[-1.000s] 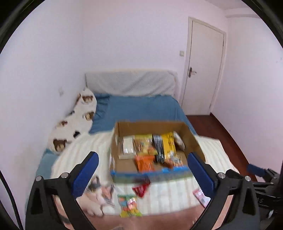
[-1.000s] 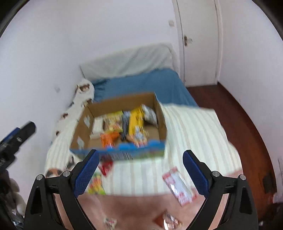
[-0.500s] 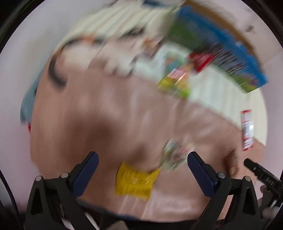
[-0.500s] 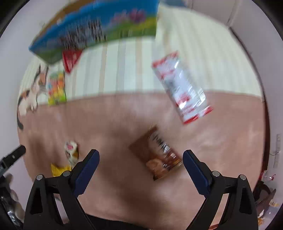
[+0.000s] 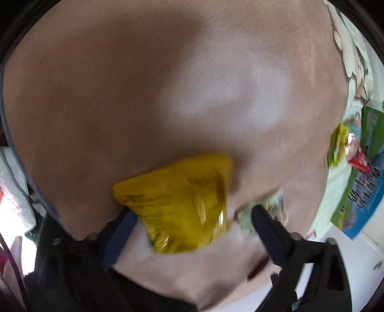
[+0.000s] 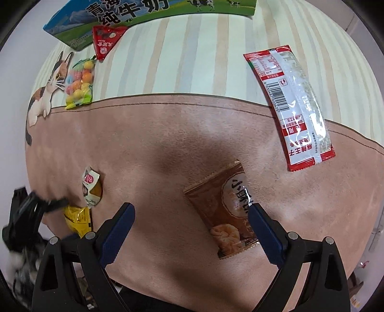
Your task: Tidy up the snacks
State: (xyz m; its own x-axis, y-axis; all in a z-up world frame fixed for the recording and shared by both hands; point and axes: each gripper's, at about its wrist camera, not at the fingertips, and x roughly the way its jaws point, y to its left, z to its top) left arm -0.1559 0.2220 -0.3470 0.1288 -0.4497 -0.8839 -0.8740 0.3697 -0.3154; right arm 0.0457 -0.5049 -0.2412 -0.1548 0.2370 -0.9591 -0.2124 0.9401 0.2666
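The yellow snack packet (image 5: 182, 204) lies flat on the brown blanket (image 5: 144, 84) of the bed, between the two blue-padded fingers of the left hand-held gripper (image 5: 192, 216). The jaws have just been closing and stand partly apart. The left pad (image 5: 120, 230) sits at the packet's lower left edge; the picture is too blurred to tell whether it presses on it. The right finger lies over a small pale packet (image 5: 271, 204) just beside the yellow one.

The brown snack packet (image 6: 225, 211) lies on the same blanket, its right edge just beside the right finger (image 6: 264, 230) of the right hand-held gripper (image 6: 189, 216). These jaws stand wide apart and hold nothing.

Farther off lie a long red-and-white packet (image 6: 290, 105), a bag of coloured candies (image 6: 80, 82) and a small red packet (image 6: 105, 40), the last touching the printed carton (image 6: 148, 12).
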